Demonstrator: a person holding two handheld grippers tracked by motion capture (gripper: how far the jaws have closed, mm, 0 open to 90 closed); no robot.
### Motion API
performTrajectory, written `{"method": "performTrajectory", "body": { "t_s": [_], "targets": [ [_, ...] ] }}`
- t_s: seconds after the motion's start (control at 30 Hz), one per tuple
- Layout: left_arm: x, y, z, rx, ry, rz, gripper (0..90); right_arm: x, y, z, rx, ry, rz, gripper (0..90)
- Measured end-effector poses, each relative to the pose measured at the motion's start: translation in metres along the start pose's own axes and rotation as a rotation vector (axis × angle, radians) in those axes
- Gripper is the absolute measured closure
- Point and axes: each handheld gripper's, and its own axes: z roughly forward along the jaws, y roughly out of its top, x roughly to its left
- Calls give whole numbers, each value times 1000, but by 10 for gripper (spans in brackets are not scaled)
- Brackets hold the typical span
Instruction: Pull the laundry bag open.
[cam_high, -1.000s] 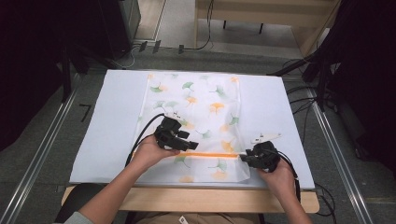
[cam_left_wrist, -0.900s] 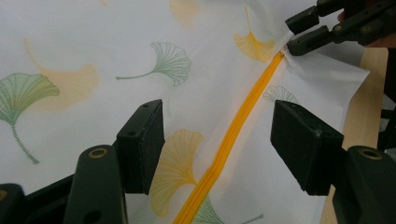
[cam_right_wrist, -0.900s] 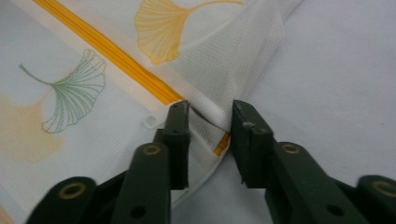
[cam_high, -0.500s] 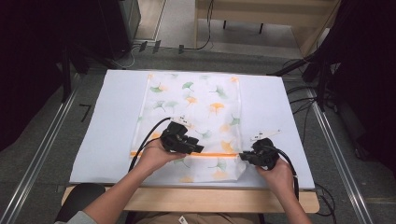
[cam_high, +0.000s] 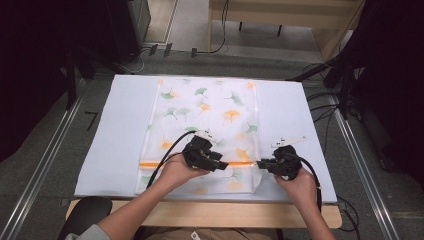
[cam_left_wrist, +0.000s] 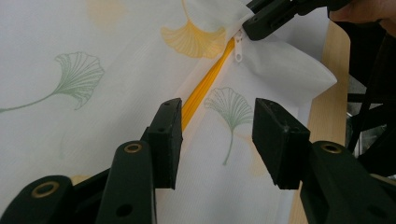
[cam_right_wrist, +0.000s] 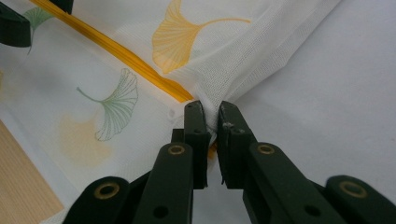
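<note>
Lying flat: a white mesh bag (cam_high: 205, 135) printed with ginkgo leaves is spread on the table, ahead of and under both claws.
Contents: nothing can be made out inside the bag.
Zipper: an orange zipper (cam_left_wrist: 205, 86) is run across the bag between the claws; its white pull (cam_left_wrist: 238, 49) is seen just beside the right claw's tips.
Left gripper (cam_left_wrist: 217, 140): jaws are held apart, just above the fabric, with the zipper line between them.
Right gripper (cam_right_wrist: 212, 123): jaws are pinched together on the bag's edge at the zipper's end.
Surface: a white mat (cam_high: 115, 135) is laid over a pale wooden table (cam_high: 210, 214).
Room: dark floor, cables and metal rails are seen around the table.
Texture: the bag's fabric is finely woven and slightly puckered at the right claw.
</note>
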Motion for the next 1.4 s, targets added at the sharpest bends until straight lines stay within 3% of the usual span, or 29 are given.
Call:
{"method": "performTrajectory", "body": {
  "t_s": [0.27, 0.57, 1.03, 1.4],
  "targets": [
    [-11, 7, 15, 18, -21, 30, 591, 5, 3, -8, -49, 14, -18, 847],
    [-19, 15, 32, 25, -34, 67, 680, 9, 5, -11, -63, 18, -36, 846],
    [-22, 22, 49, 30, -35, 62, 663, 15, 7, -15, -94, 58, -74, 846],
    [-22, 25, 55, 22, -44, 51, 703, 20, 9, -13, -90, 73, -98, 846]
  ]
}}
